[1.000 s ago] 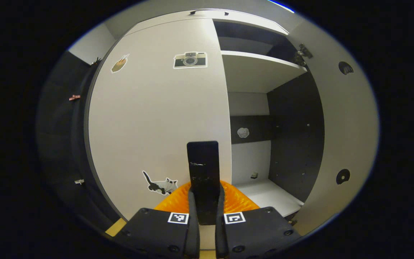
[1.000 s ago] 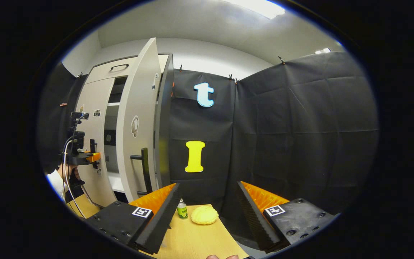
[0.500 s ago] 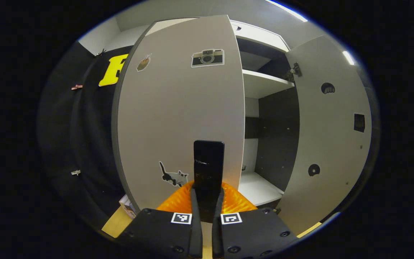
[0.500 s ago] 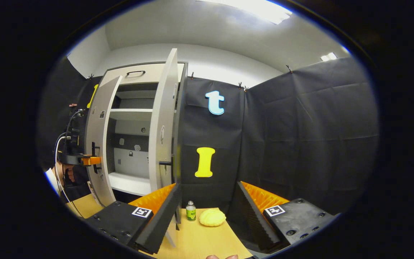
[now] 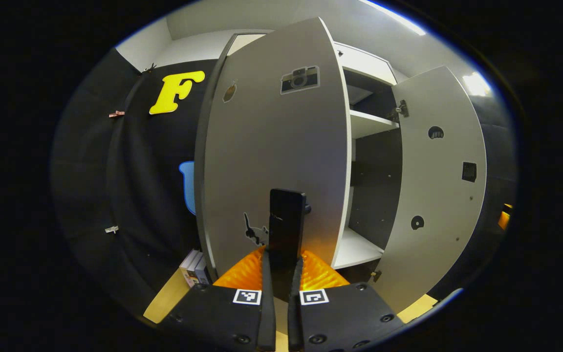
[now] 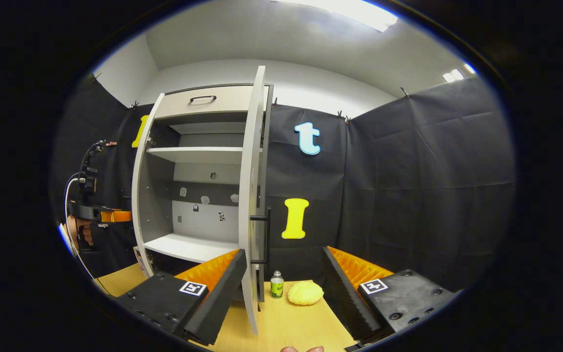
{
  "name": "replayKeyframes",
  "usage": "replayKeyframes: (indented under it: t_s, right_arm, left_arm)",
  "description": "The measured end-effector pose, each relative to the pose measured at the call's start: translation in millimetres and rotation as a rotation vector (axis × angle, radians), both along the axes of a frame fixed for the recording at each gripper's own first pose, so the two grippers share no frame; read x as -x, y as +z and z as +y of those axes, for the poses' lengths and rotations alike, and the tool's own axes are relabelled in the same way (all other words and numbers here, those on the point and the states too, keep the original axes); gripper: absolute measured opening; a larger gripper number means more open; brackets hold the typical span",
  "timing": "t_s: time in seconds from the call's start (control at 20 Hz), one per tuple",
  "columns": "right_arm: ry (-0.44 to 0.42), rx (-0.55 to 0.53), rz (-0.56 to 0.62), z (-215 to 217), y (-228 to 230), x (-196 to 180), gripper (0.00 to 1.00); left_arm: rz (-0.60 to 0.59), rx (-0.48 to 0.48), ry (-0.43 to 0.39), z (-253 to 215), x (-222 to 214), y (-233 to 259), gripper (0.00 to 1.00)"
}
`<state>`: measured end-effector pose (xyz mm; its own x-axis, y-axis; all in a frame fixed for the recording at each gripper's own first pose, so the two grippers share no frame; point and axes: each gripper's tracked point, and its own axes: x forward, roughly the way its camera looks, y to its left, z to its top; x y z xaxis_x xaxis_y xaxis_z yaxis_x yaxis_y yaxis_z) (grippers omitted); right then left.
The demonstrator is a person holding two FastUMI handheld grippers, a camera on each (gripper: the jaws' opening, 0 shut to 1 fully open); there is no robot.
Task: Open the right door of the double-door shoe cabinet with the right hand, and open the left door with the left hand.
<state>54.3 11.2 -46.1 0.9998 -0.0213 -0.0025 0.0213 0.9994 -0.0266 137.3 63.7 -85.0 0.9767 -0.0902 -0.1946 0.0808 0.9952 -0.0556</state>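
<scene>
Progress: nearly done | right door swung wide, right gripper apart, off it | left door well open, left gripper clamped on its handle | remaining: release.

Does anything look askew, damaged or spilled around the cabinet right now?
Nothing stands out. Both doors hang straight: the left door with the left gripper shut on its handle, the right door swung wide. The bottle stands upright on the table.
</scene>
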Motion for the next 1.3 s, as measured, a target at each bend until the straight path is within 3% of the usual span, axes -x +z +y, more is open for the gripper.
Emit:
replayKeyframes:
  t_s: [0.9, 1.15, 1.3]
  right_arm:
    - [0.063, 0.01, 0.021, 40.0, -10.6, -1.5, 0.98]
    - [0.077, 0.001, 0.03, 43.1, -11.4, -1.4, 0.98]
    - [0.098, -0.002, 0.04, 43.9, -12.2, -0.8, 0.98]
  left_arm:
    - [0.001, -0.018, 0.06, 65.8, 37.0, 5.2, 0.13]
    - [-0.006, -0.026, 0.125, 106.2, 44.8, 9.9, 0.12]
    - [-0.011, -0.06, 0.205, 147.1, 48.0, 11.4, 0.12]
